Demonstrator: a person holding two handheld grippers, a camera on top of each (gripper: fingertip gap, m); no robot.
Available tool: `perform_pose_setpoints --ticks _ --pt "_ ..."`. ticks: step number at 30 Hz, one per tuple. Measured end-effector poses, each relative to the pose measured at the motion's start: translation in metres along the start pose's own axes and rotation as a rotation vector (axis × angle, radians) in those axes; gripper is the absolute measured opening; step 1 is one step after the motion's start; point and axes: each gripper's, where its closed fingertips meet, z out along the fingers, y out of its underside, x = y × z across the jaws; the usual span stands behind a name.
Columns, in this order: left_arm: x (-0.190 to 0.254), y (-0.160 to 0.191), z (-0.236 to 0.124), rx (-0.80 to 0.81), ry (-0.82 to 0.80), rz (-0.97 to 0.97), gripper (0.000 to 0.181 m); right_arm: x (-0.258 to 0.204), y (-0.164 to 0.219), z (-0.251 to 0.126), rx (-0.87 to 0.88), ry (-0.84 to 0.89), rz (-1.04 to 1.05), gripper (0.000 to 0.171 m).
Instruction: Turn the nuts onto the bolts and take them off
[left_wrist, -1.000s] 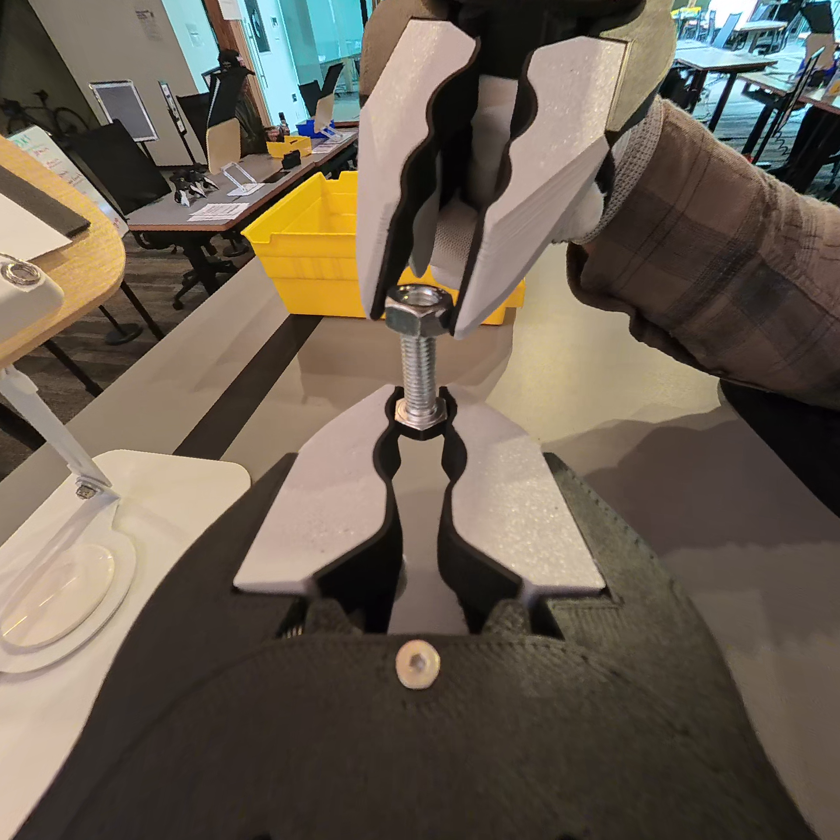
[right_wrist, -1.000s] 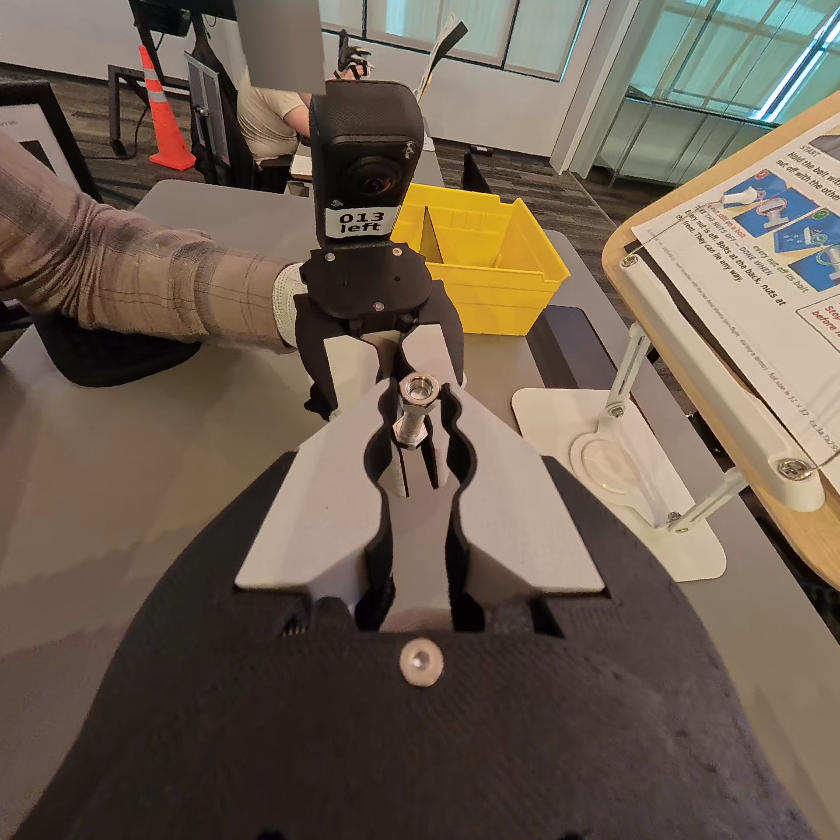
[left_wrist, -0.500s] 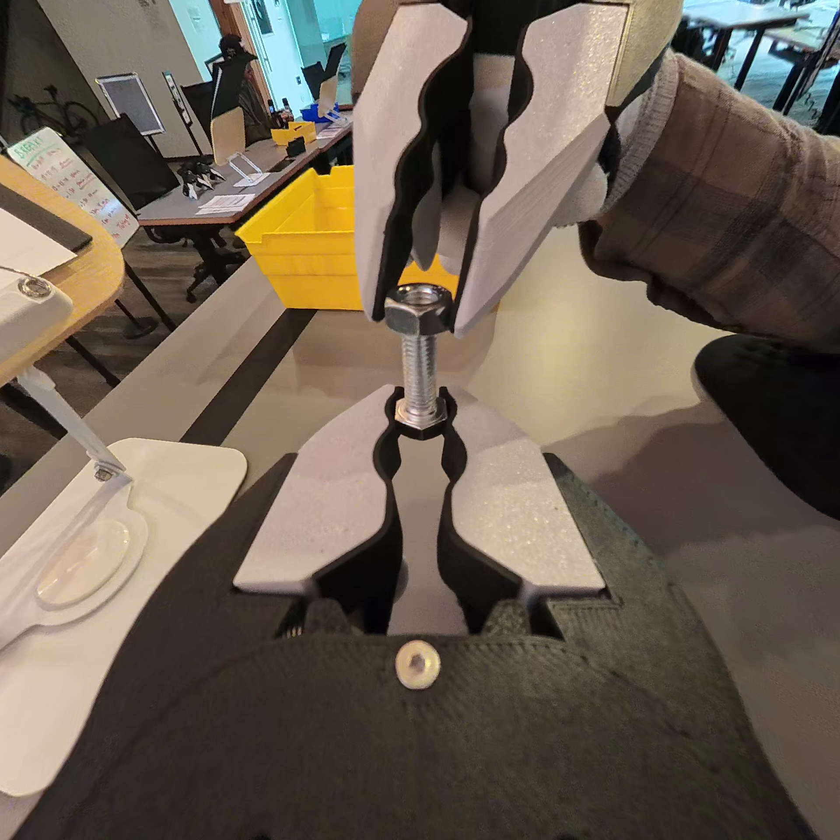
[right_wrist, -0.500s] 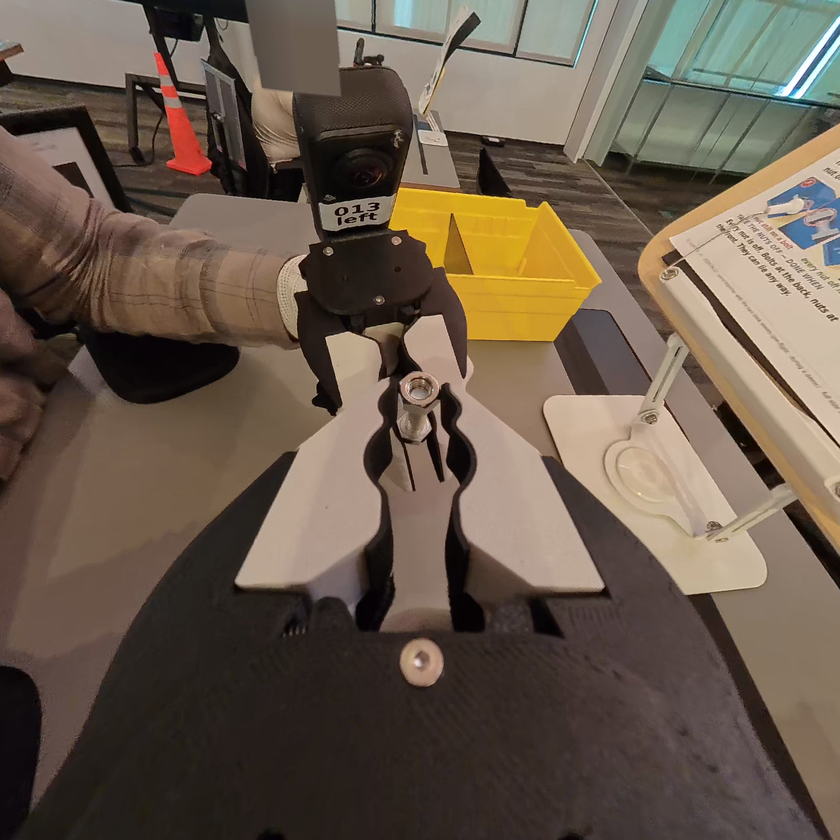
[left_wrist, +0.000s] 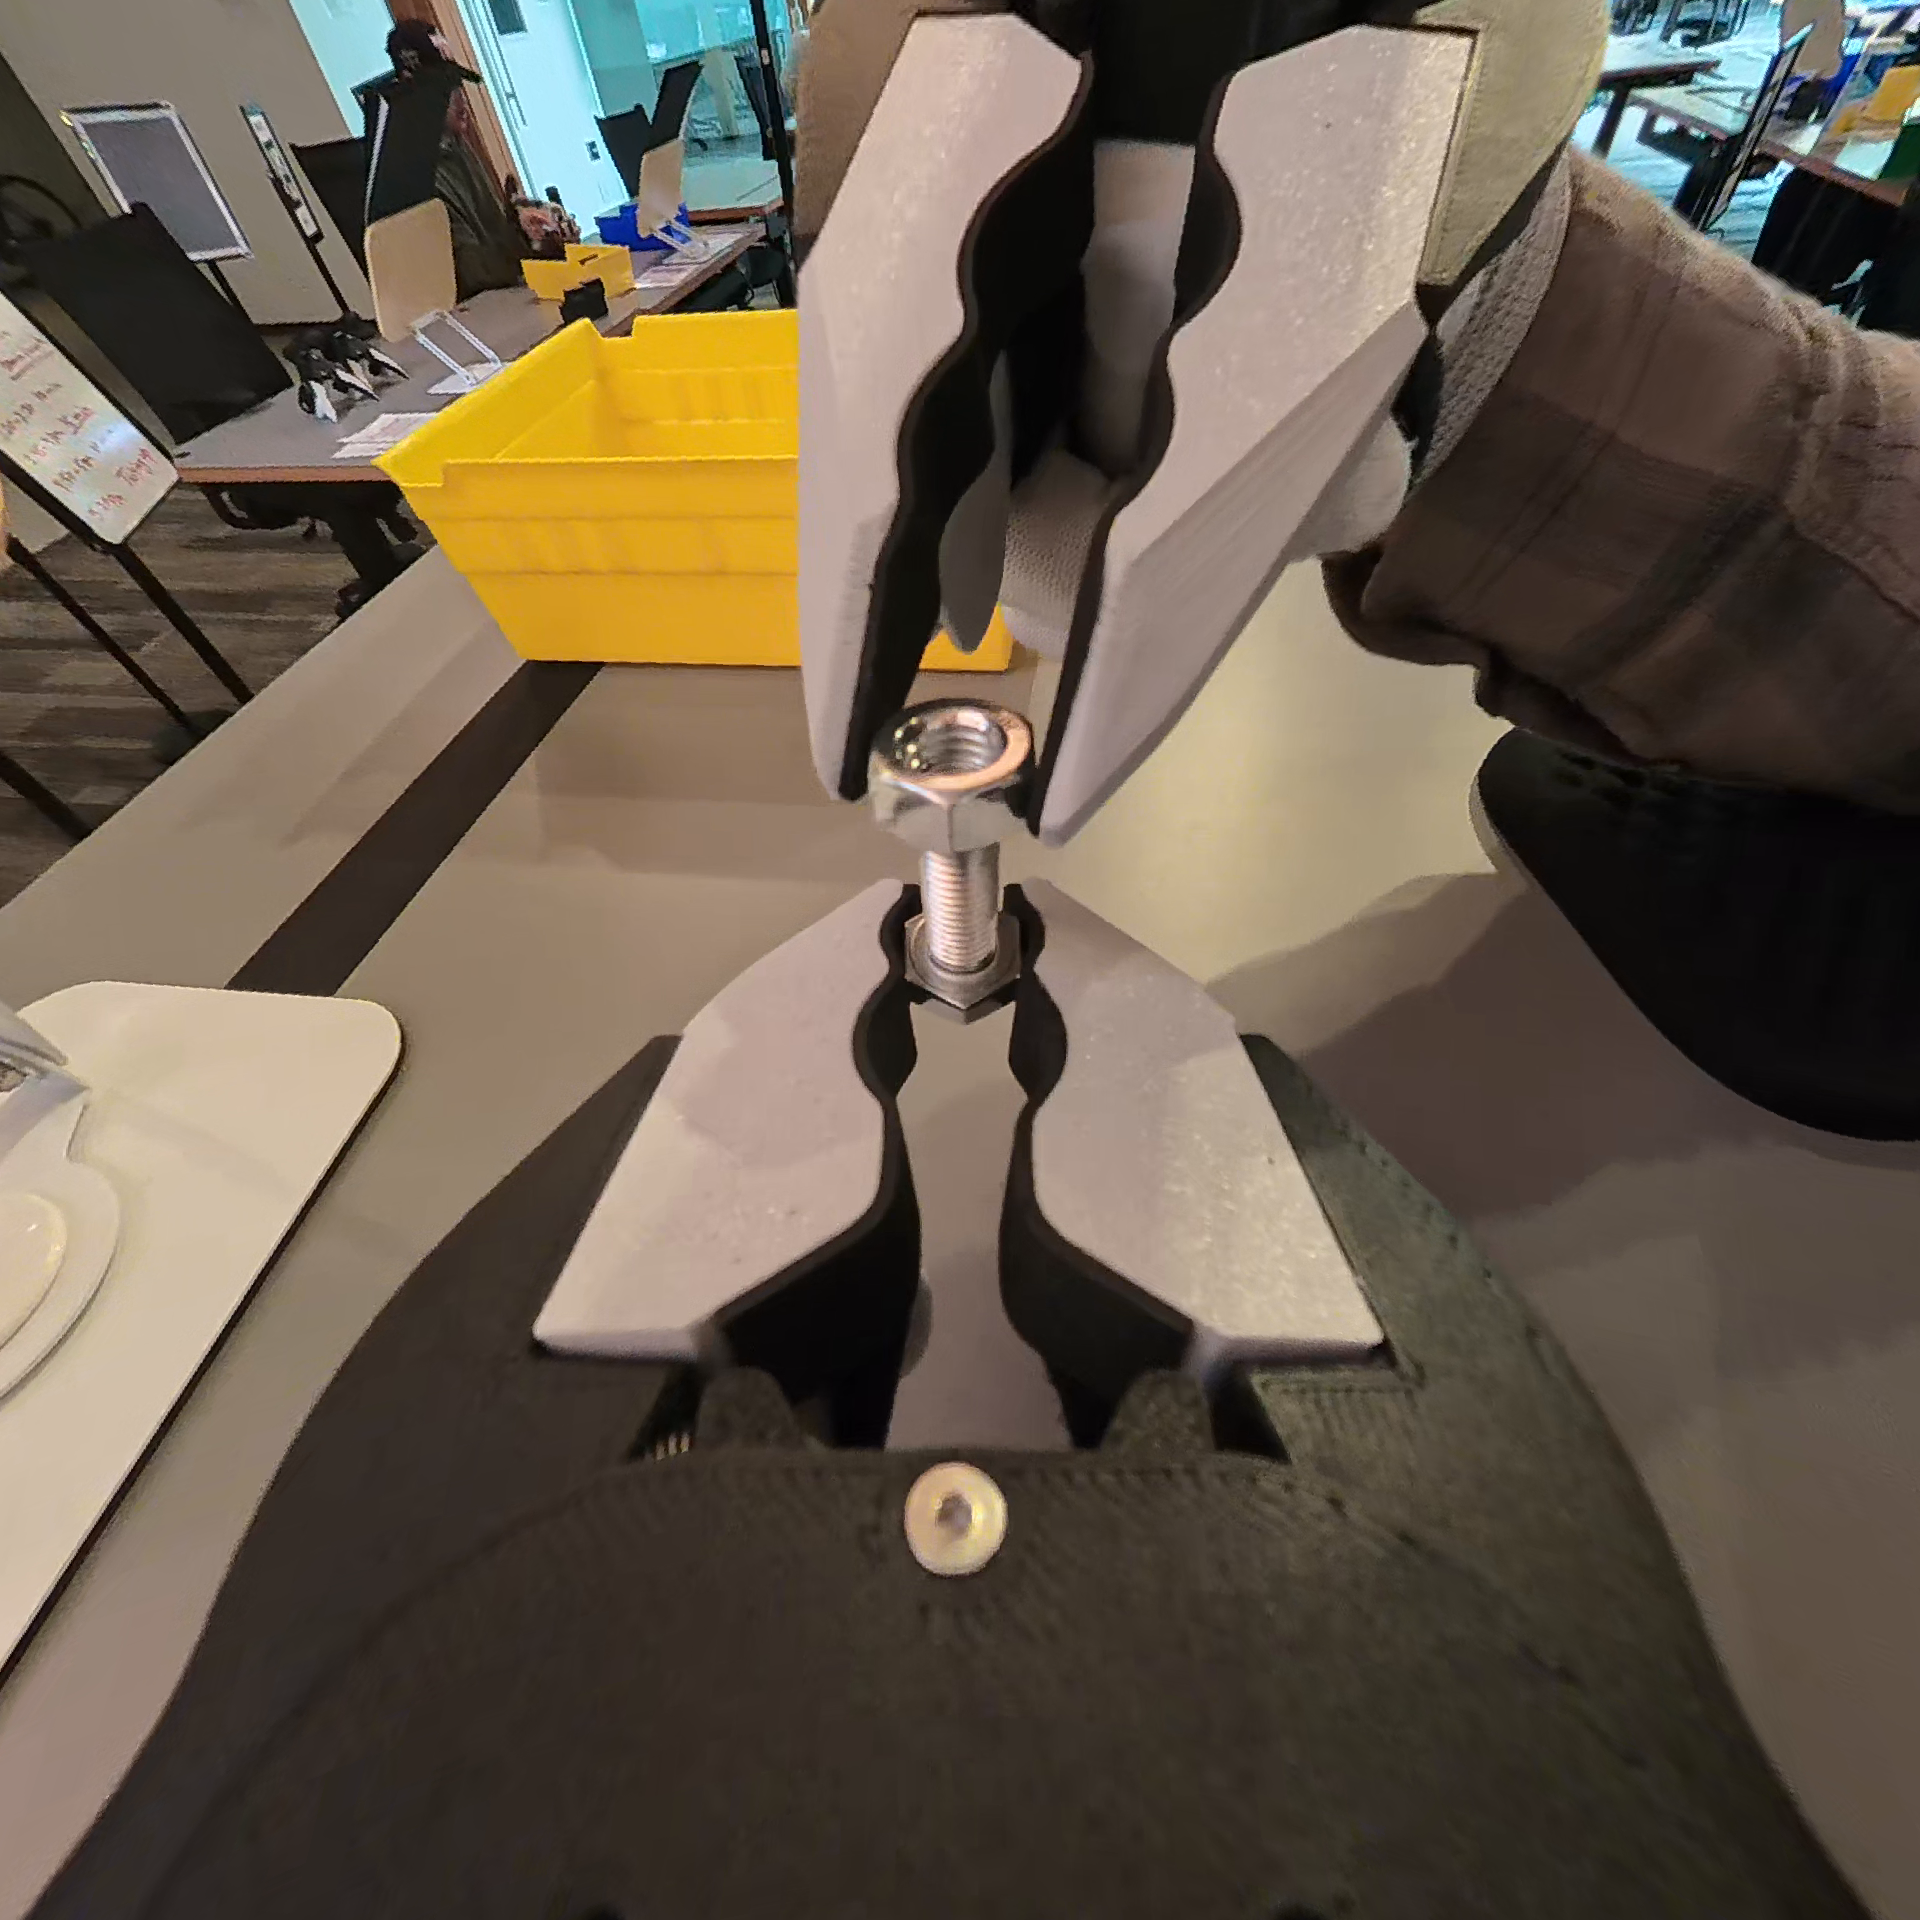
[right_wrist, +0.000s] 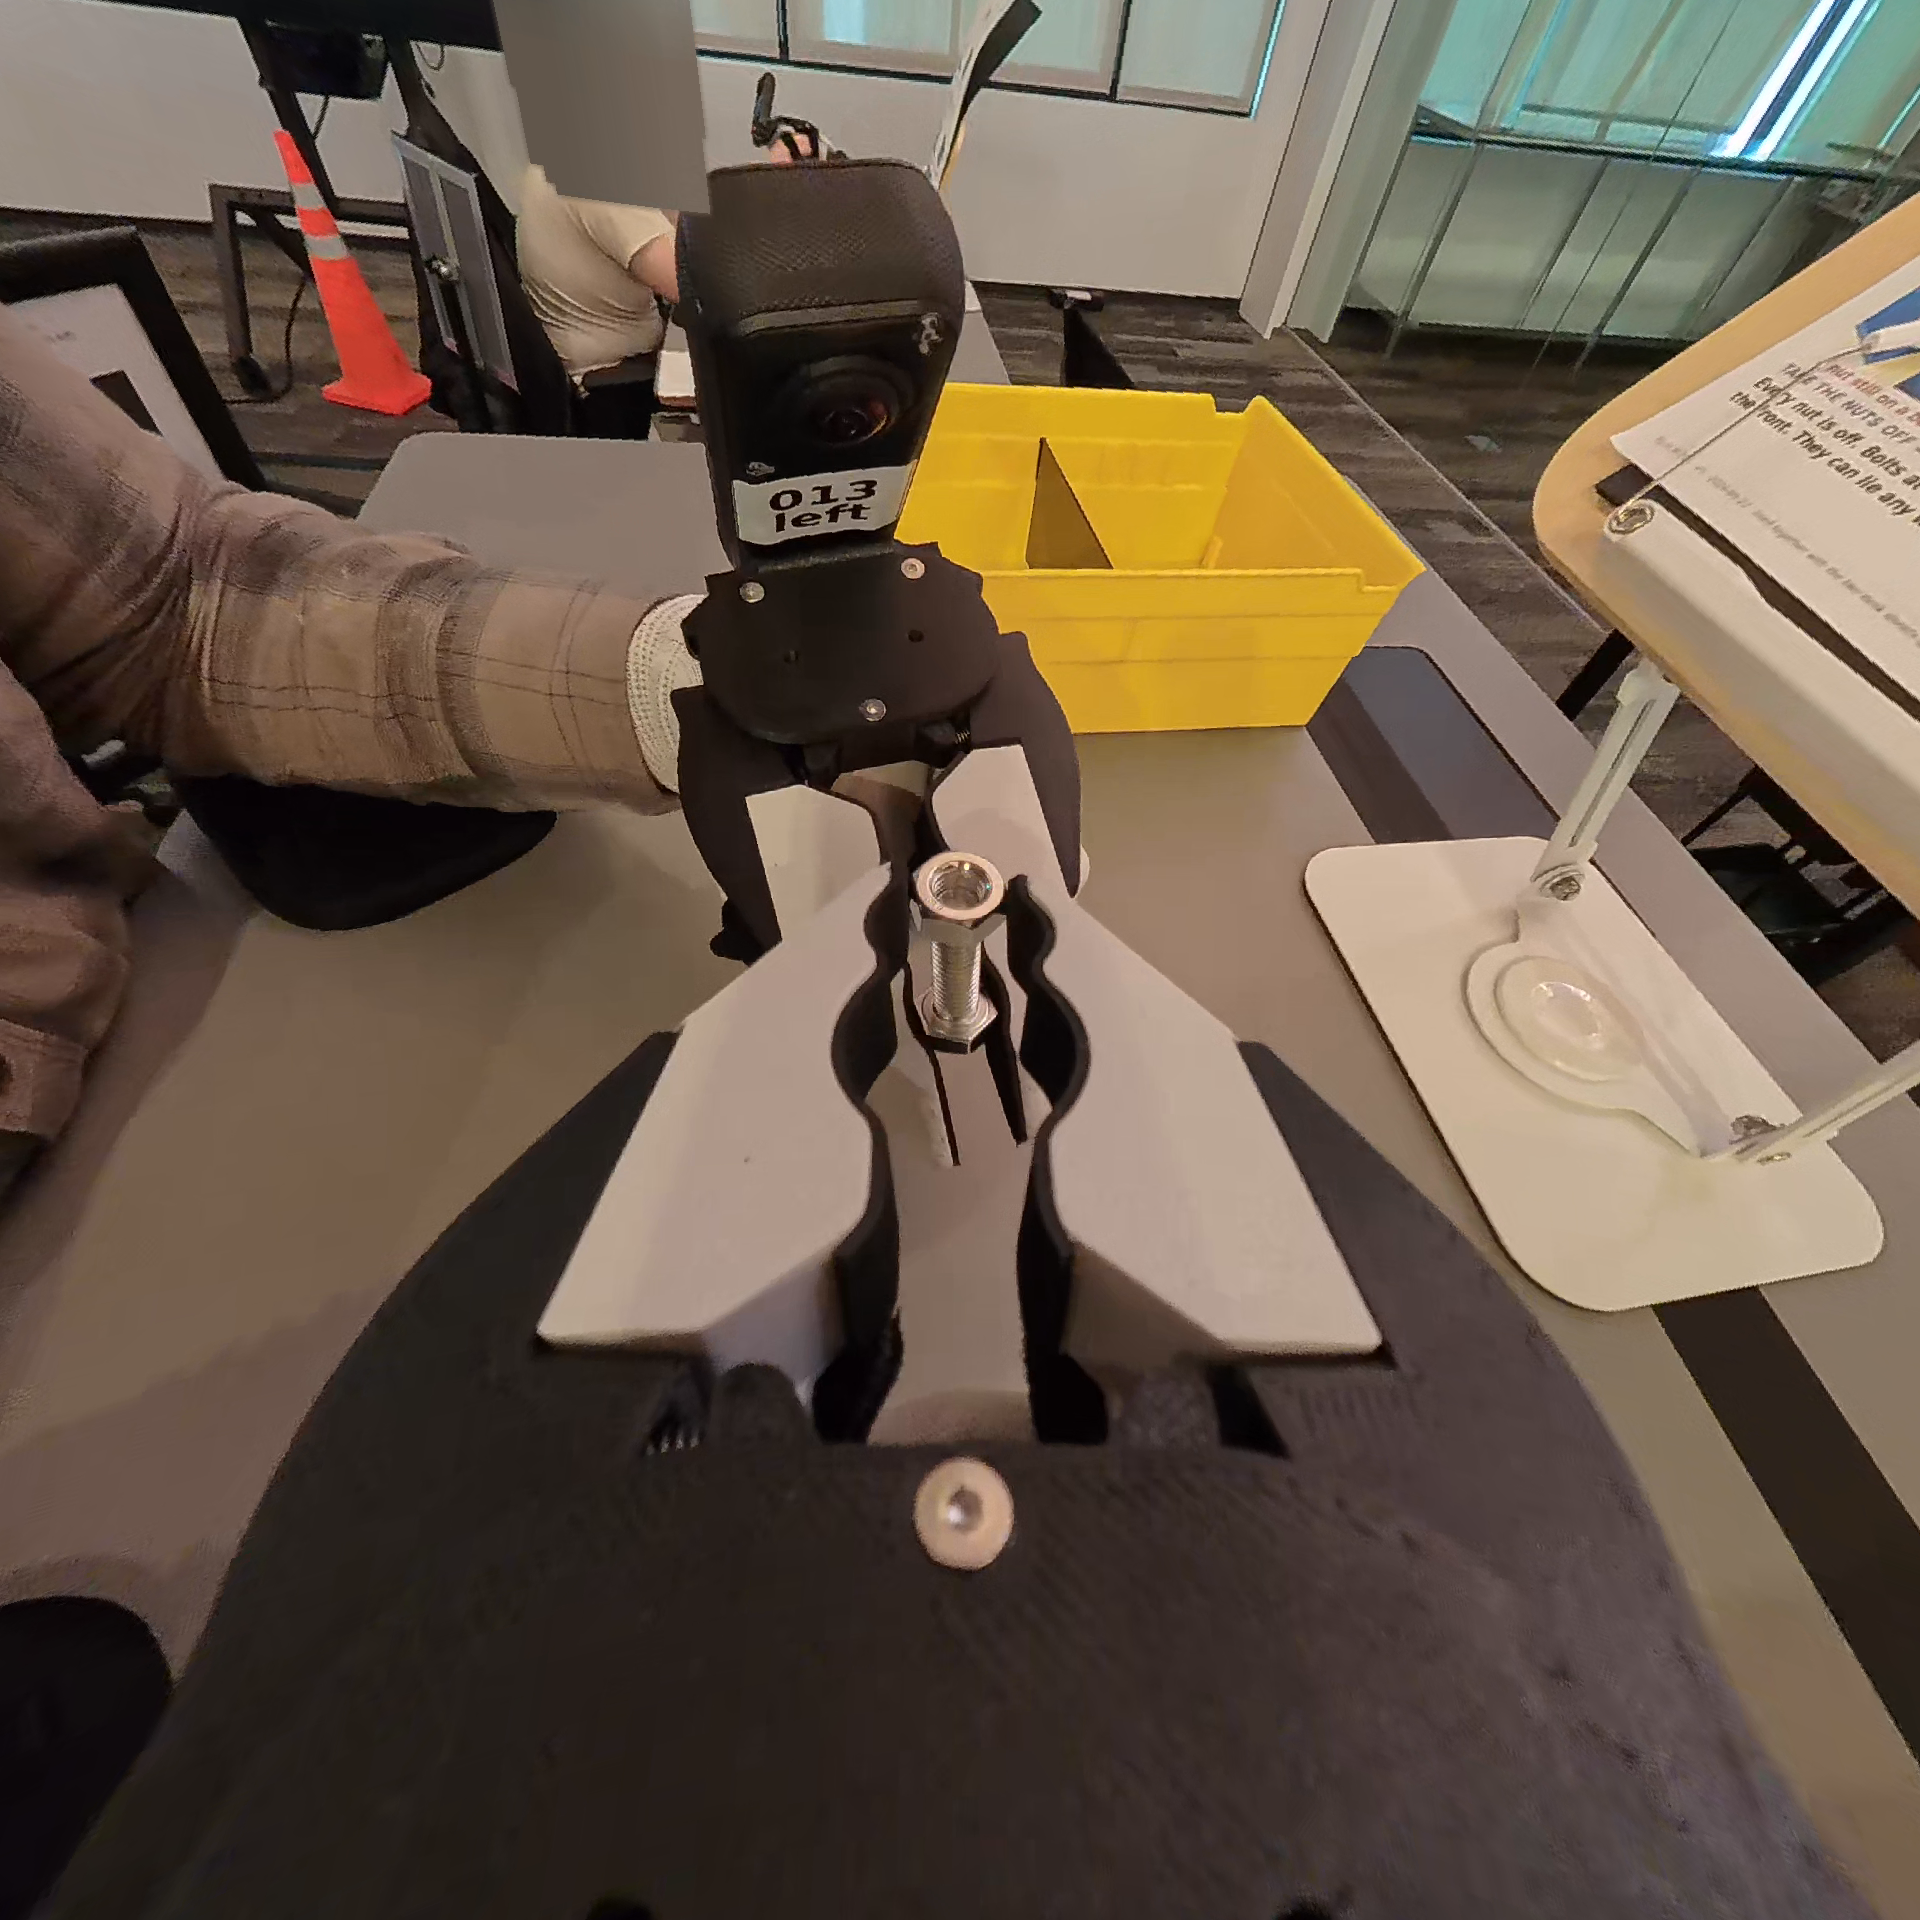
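A silver bolt stands between the two grippers above the grey table. My left gripper is shut on the bolt's hex head. My right gripper comes from above and is shut on a silver nut at the bolt's threaded tip. The nut's hole looks empty from above. In the right wrist view my right gripper grips the nut, and the left gripper holds the bolt from the far side.
A yellow divided bin stands on the table behind the grippers. A white stand base carries a tilted board with a paper sheet. A plaid sleeve rests over a black pad. The left gripper's tips are roughly 6 centimetres from the right gripper's.
Both grippers kept their hold. The pair has tilted, so the nut's open hole now faces the left wrist camera. The background has shifted sideways in both views.
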Motion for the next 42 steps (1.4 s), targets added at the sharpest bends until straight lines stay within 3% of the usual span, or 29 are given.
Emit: perform_pose_setpoints --ticks 25,42 --pt "-0.002 0.016 0.01 -0.081 -0.021 -0.036 0.015 0.006 0.019 -0.002 -0.04 0.122 0.037 0.016" --pt "-0.004 0.02 0.014 -0.109 -0.05 -0.05 0.014 0.013 0.025 -0.007 -0.006 0.414 0.173 0.017"
